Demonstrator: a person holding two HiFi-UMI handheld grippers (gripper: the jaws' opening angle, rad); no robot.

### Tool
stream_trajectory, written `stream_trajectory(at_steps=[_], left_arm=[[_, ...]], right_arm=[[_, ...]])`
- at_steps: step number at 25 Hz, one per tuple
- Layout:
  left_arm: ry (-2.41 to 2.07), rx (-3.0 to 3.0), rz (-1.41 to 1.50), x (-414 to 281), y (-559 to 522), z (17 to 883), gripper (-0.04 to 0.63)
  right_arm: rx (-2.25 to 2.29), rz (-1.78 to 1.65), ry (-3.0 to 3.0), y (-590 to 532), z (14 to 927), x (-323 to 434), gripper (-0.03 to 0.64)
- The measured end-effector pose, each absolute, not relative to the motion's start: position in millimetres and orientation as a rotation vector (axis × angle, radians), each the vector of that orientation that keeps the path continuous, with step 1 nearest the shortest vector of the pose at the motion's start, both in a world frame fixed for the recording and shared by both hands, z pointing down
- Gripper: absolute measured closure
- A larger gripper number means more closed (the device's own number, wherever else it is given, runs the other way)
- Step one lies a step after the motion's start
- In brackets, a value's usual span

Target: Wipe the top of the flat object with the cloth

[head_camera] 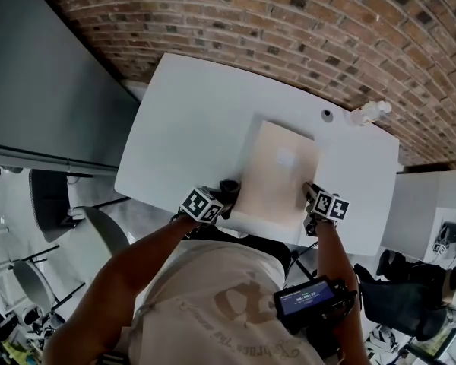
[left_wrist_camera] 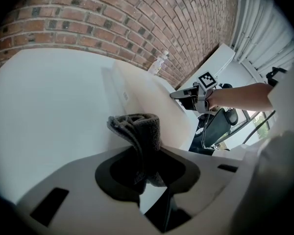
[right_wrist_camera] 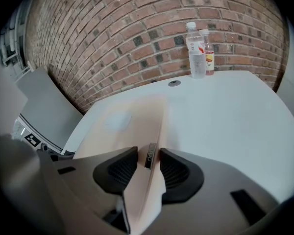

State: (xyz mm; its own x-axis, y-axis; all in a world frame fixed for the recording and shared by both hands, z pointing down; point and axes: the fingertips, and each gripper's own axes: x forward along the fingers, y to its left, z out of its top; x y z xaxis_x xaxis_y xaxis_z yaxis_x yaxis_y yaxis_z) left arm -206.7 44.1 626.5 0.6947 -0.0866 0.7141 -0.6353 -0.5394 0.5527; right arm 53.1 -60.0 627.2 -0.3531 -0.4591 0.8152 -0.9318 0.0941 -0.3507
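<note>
A flat beige object (head_camera: 277, 173) lies on the white table (head_camera: 190, 120), near its front edge. It also shows in the left gripper view (left_wrist_camera: 142, 89) and the right gripper view (right_wrist_camera: 122, 126). My left gripper (head_camera: 226, 196) hangs just left of the object's left edge, shut on a bunched grey cloth (left_wrist_camera: 137, 126) that stands up between its jaws (left_wrist_camera: 149, 168). My right gripper (head_camera: 310, 192) is at the object's near right edge. Its jaws (right_wrist_camera: 148, 165) are closed on that thin edge, which bears a small dark tab.
Two bottles (right_wrist_camera: 197, 50) stand at the table's back right by the brick wall, with a round cable hole (right_wrist_camera: 174, 83) in front of them. Chairs (head_camera: 49, 196) stand off the table's left side, and another white table (head_camera: 425, 204) is to the right.
</note>
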Motion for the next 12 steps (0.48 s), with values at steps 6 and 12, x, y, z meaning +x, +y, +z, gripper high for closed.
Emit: stream_trajectory(at_steps=[6, 12], left_arm=[[-0.569, 1.955, 0.806, -214, 69, 630, 0.486], [-0.785, 1.780, 0.693, -224, 85, 632, 0.486]], right_arm=[[1.347, 1.235, -1.891, -57, 628, 53, 0.459], [1.281, 1.269, -1.943, -63, 626, 51, 0.459]])
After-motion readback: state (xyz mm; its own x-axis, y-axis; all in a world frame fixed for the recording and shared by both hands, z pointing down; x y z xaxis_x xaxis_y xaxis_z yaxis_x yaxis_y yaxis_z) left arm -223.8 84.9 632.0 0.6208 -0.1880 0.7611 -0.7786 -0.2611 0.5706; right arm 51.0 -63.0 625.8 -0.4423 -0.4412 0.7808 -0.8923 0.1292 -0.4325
